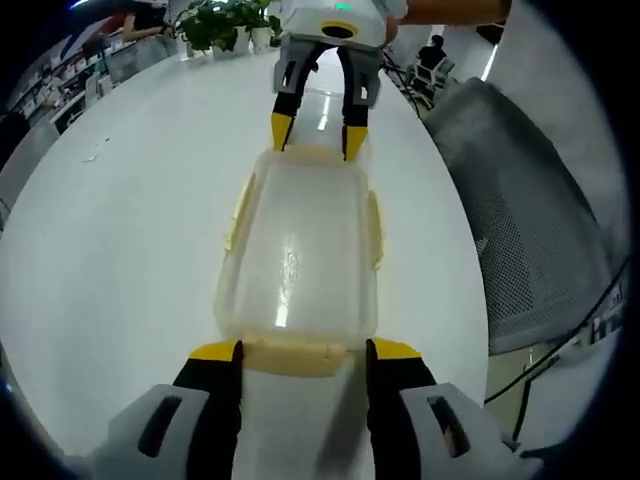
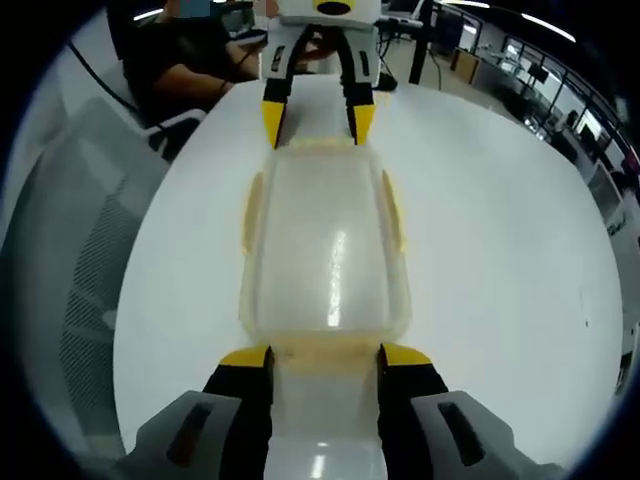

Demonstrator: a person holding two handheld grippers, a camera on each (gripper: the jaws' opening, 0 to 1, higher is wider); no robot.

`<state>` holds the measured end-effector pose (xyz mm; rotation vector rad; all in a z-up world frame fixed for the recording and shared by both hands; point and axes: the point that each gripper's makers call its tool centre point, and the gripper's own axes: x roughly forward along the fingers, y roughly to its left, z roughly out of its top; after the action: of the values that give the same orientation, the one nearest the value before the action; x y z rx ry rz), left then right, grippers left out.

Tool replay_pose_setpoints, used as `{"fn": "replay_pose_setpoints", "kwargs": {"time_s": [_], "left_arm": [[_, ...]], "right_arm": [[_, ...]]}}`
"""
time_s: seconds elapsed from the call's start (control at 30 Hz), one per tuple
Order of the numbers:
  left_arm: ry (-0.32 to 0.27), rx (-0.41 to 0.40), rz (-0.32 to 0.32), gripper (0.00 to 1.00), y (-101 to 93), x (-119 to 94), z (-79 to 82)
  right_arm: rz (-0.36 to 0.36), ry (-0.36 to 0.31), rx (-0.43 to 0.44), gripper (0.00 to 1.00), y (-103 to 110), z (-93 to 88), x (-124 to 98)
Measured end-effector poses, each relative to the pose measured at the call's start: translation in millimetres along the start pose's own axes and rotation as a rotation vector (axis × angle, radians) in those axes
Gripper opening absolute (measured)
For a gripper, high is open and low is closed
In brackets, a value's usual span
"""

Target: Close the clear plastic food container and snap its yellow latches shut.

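Observation:
The clear plastic container (image 1: 298, 250) (image 2: 325, 245) lies lengthwise on the white table (image 1: 120, 250) (image 2: 500, 250) with its lid on. Yellow latches run along its long sides (image 1: 373, 225) (image 2: 392, 210) and across both ends. My left gripper (image 1: 305, 352) is open, its yellow-tipped jaws flanking the near end latch (image 1: 295, 357). My right gripper (image 2: 325, 357) is open too, its jaws either side of the opposite end latch (image 2: 325, 350). Each gripper appears at the far end in the other's view: the right gripper (image 1: 318, 137), the left gripper (image 2: 317, 125).
A grey mesh chair (image 1: 520, 230) (image 2: 70, 270) stands close to the table's edge on one side. Potted plants (image 1: 225, 25) sit at the table's far end. A seated person (image 2: 190, 60) is behind the table. Bare table surface surrounds the container.

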<state>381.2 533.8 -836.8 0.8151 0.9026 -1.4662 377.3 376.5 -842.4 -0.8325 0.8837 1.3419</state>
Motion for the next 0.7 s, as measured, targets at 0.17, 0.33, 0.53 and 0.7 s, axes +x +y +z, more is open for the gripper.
{"fn": "replay_pose_setpoints", "kwargs": {"time_s": [0.17, 0.33, 0.53, 0.7], "left_arm": [[0.002, 0.025, 0.013, 0.48, 2.7, -0.2, 0.5], [0.044, 0.109, 0.058, 0.41, 7.1, 1.3, -1.6], [0.053, 0.088, 0.070, 0.40, 6.3, 1.5, -1.1], [0.088, 0.089, 0.083, 0.40, 4.2, 2.3, -0.8]], "right_arm": [[0.000, 0.001, -0.002, 0.40, -0.4, -0.5, 0.1], [0.000, -0.003, -0.001, 0.40, -0.1, -1.0, -0.2], [-0.001, -0.003, -0.002, 0.40, 0.3, -1.0, 0.6], [-0.002, 0.019, -0.008, 0.40, 0.9, -0.3, 2.0]]}}
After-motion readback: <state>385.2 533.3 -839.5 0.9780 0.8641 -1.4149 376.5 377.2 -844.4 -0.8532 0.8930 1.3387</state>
